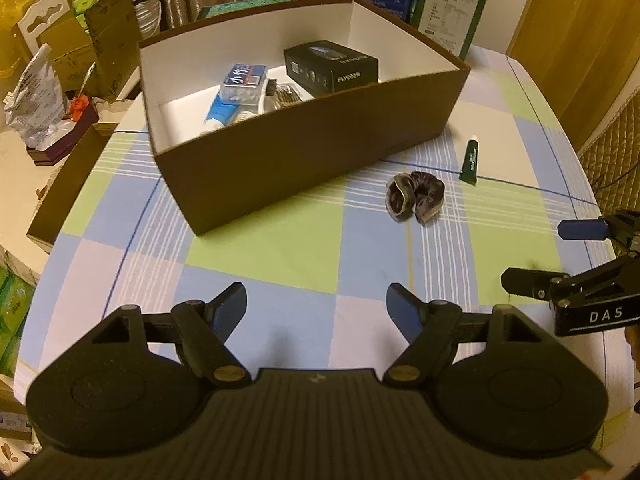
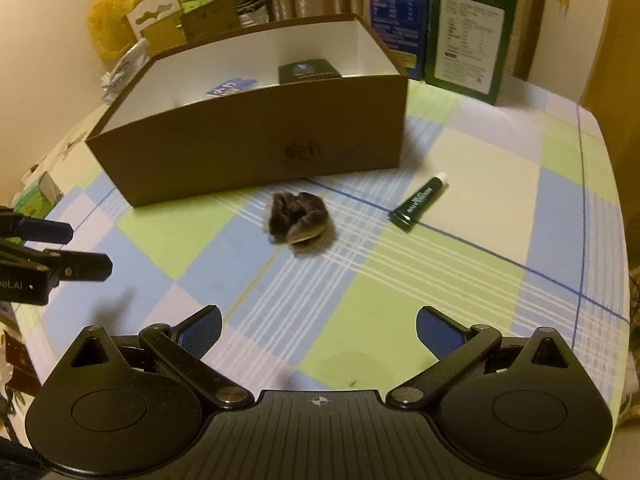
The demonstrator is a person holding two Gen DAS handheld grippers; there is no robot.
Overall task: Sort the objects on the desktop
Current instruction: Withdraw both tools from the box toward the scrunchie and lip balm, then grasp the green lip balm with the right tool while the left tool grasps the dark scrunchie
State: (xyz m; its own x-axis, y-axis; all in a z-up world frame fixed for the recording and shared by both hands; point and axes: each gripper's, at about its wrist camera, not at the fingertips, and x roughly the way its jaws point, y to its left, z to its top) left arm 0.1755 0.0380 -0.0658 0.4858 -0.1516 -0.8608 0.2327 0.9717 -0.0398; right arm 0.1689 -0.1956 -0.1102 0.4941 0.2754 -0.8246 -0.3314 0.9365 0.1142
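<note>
A brown cardboard box (image 1: 312, 148) (image 2: 256, 152) with a white inside stands on the checked tablecloth. In it lie a black carton (image 1: 332, 66) (image 2: 308, 71), a blue packet (image 1: 244, 82) (image 2: 230, 87) and a blue-white tube (image 1: 220, 114). In front of the box lie a dark scrunchie (image 1: 416, 196) (image 2: 298, 218) and a small green tube (image 1: 470, 158) (image 2: 418, 202). My left gripper (image 1: 316, 308) (image 2: 90, 250) hovers open over the cloth, nothing between its fingers. My right gripper (image 2: 318, 330) (image 1: 532, 254) is open too, short of the scrunchie.
Tall blue (image 2: 394, 12) and green cartons (image 2: 468, 32) stand behind the box at the right. Cardboard boxes, a foil bag (image 1: 34, 100) and packets crowd the left side. The table edge (image 1: 572, 128) curves along the right.
</note>
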